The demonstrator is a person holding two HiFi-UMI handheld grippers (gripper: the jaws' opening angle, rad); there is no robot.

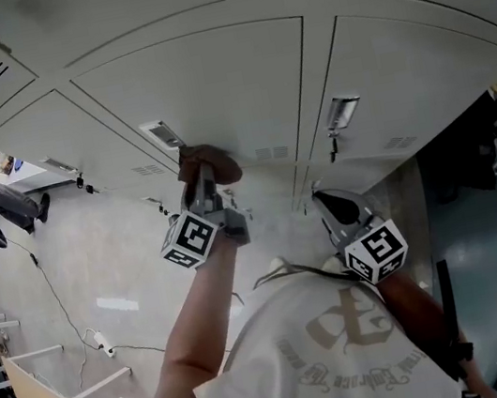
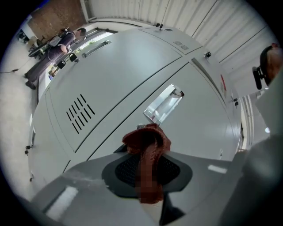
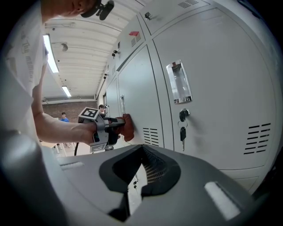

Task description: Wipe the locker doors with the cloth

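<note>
Head view, locker doors: a bank of pale grey metal locker doors (image 1: 210,86) fills the upper frame, each with a recessed metal handle (image 1: 161,134).
Head view, left gripper: the left gripper (image 1: 199,179) reaches out on a bare arm, its tip against the middle door.
Head view, cloth: the reddish-brown woven cloth (image 1: 214,163) sits bunched at that tip, pressed on the door just below the handle.
Head view, right gripper: the right gripper (image 1: 333,205) is held close to the person's white printed shirt (image 1: 331,341), off the doors, with its jaws forming one dark wedge.

Left gripper view, left gripper: the left gripper (image 2: 149,171) has its jaws clamped on the cloth.
Left gripper view, cloth: the cloth (image 2: 146,139) runs as a strip between the jaws and bunches at the tip, touching the door (image 2: 119,79) just beside the handle (image 2: 163,104).
Left gripper view, vents: black vent slits (image 2: 79,112) lie to the left on the neighbouring door.

Right gripper view, right gripper: the right gripper (image 3: 139,176) has its jaws drawn together, with nothing between them.
Right gripper view, near door: a door (image 3: 221,57) with a handle (image 3: 179,82) and a small key (image 3: 182,132) hanging from its lock.
Right gripper view, left gripper: the left gripper (image 3: 117,126) is farther along the row, pushing the cloth (image 3: 128,126) flat on a door beside the vent slits (image 3: 151,136).
</note>
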